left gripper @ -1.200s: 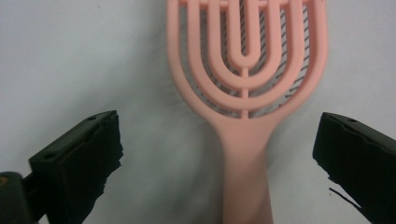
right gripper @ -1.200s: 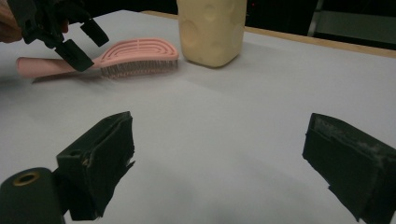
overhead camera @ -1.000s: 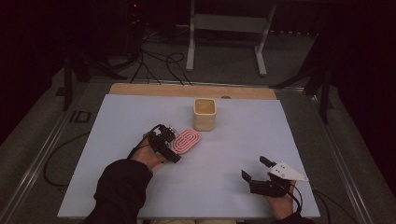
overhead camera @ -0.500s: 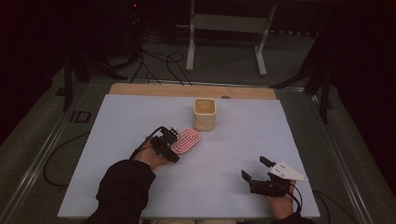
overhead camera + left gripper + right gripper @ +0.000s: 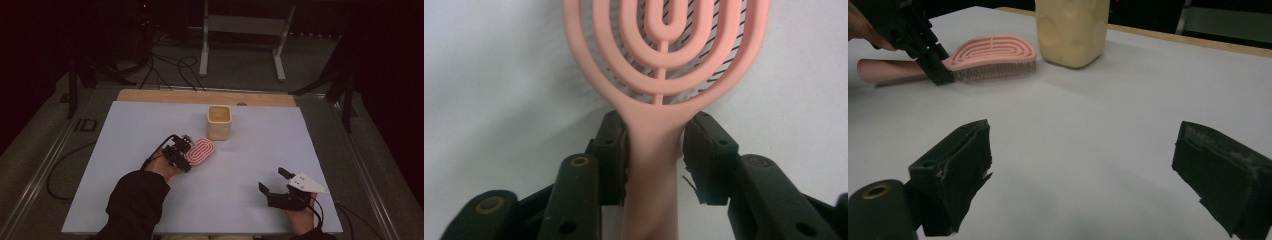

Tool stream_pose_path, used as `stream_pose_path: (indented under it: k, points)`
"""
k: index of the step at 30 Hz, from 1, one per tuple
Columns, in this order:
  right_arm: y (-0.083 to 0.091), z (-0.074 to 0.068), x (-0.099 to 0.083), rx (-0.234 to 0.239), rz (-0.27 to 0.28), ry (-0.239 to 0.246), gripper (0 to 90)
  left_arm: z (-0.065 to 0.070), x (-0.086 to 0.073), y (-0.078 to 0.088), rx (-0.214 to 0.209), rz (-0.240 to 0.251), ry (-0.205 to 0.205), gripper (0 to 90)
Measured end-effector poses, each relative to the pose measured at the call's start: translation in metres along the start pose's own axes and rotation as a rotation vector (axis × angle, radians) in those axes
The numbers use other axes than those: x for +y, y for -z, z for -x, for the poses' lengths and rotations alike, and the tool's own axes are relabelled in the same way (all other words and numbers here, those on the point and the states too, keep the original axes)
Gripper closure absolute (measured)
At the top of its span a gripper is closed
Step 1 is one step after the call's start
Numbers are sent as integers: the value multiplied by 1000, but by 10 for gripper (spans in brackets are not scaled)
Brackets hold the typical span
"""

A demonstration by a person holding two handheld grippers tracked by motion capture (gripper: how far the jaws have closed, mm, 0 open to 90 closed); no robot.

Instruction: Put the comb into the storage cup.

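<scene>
A pink hairbrush (image 5: 200, 152) lies bristles down on the white table sheet (image 5: 125, 145), just left of and in front of a cream cup (image 5: 219, 122). My left gripper (image 5: 184, 156) is shut on the brush's handle where it meets the head. In the left gripper view both pads (image 5: 613, 150) press the handle of the brush (image 5: 664, 60). My right gripper (image 5: 271, 179) rests open near the front right of the sheet, with nothing between its jaws. The right gripper view (image 5: 1083, 170) looks across at the brush (image 5: 990, 55), the cup (image 5: 1072, 30) and the left gripper (image 5: 930, 62).
A wooden strip (image 5: 200, 96) runs along the sheet's far edge. Beyond the table stand a metal frame (image 5: 242, 30) and loose cables on the dark floor. Bare sheet stretches between the two grippers and to the far left.
</scene>
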State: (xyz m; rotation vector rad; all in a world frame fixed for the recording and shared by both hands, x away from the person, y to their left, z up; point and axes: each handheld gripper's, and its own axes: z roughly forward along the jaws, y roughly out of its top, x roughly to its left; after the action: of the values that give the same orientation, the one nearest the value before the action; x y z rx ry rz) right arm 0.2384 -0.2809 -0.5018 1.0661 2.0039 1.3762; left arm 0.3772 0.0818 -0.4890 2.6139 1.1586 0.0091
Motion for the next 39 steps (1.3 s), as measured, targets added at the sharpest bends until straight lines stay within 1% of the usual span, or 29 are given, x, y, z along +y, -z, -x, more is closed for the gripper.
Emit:
stream_pose_path:
  k: [9,12,18,24,29,32,36,39]
  points:
    - [0,0,0,0,-4,-1,87,0,-1,0,1,-4,-8,673]
    - [0,0,0,0,-6,-2,87,0,-1,1,5,-11,-17,685]
    - [0,0,0,0,-6,-1,87,2,-2,1,9,1,-22,704]
    - [0,1,0,-2,-7,-1,87,3,-3,4,4,14,-22,710]
    - [0,0,0,0,-7,-1,87,4,-5,8,2,32,-26,713]
    - [0,0,0,1,-6,-2,87,5,-7,10,1,53,-23,713]
    - [0,1,0,0,-6,-2,87,5,-10,15,-16,83,-24,715]
    - [0,1,0,1,-7,0,86,6,-13,19,-19,101,-25,716]
